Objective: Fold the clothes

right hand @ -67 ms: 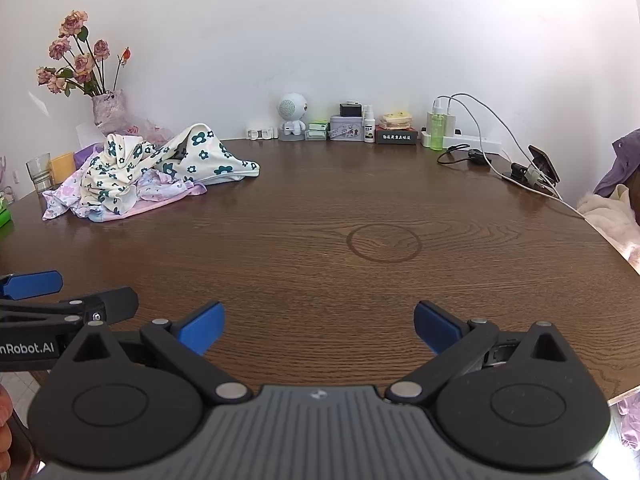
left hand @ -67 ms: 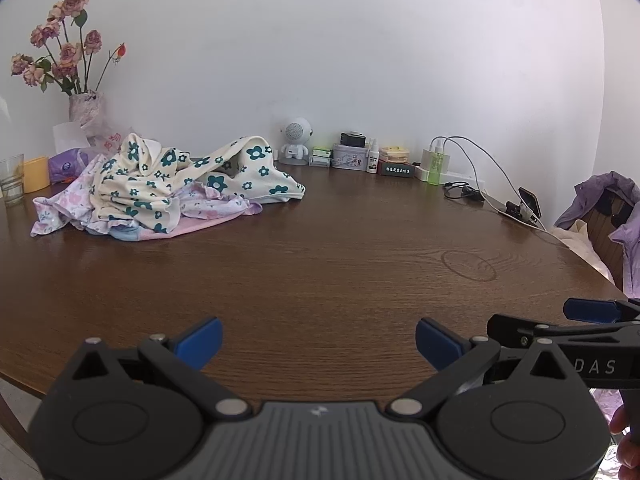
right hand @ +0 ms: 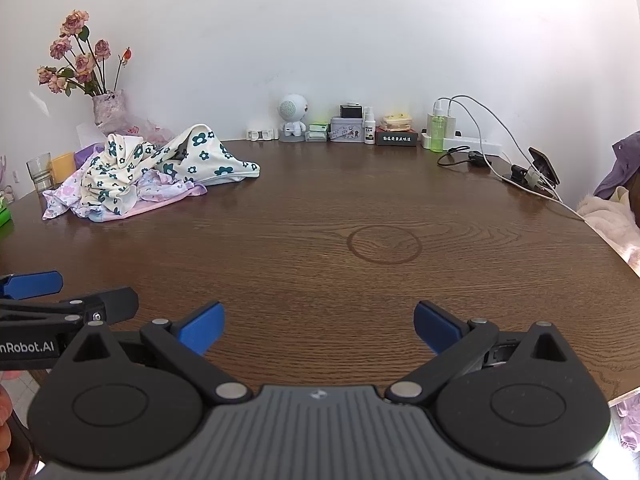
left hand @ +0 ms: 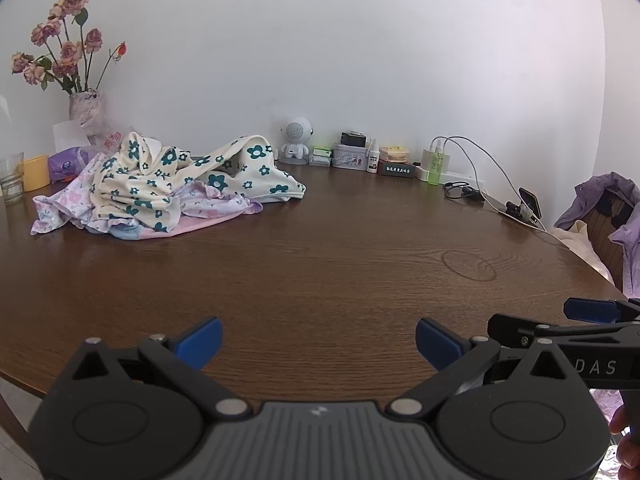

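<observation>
A crumpled pile of clothes lies at the far left of the round brown table [left hand: 320, 280]: a cream garment with dark green flowers [left hand: 192, 176] on top of a pale pink and lilac floral one [left hand: 208, 216]. The pile also shows in the right wrist view [right hand: 160, 168]. My left gripper [left hand: 319, 344] is open and empty above the near table edge, far from the pile. My right gripper [right hand: 318, 326] is open and empty beside it, to its right. Each gripper's fingertips show at the edge of the other's view.
A vase of dried roses [left hand: 86, 108], a glass [left hand: 11, 178] and a yellow cup stand behind the pile. A small robot figure [left hand: 296, 140], boxes, bottles [left hand: 436, 168], a power strip, cables and a phone on a stand [left hand: 528, 204] line the back and right. Clothes hang over a chair [left hand: 612, 216] at right.
</observation>
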{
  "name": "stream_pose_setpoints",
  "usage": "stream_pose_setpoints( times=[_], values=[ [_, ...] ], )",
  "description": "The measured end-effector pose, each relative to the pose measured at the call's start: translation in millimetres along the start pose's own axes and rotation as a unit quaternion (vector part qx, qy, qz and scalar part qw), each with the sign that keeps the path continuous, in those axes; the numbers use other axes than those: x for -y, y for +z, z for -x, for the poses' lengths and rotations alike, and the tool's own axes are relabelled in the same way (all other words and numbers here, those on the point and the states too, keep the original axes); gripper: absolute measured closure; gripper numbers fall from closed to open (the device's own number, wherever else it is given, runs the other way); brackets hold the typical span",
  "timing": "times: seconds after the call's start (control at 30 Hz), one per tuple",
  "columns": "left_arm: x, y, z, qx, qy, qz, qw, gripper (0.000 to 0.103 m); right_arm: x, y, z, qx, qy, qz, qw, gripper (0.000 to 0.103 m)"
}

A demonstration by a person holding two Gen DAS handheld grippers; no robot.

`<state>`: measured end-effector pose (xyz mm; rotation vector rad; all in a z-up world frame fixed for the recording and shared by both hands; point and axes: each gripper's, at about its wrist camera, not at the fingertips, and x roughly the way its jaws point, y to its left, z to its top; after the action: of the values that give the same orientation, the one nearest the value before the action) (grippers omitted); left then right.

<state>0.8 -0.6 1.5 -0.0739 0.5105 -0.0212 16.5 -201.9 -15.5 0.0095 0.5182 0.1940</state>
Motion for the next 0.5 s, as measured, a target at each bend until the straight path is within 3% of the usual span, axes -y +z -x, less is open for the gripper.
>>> stream_pose_setpoints(
  times=[0.5],
  values=[
    [-3.0,-0.2,1.9,0.019,0.003,0.001,0.9998,0.000,-4.5,2.7,2.3,0.005,-0.002,0.005,1.000,0.000]
  ],
)
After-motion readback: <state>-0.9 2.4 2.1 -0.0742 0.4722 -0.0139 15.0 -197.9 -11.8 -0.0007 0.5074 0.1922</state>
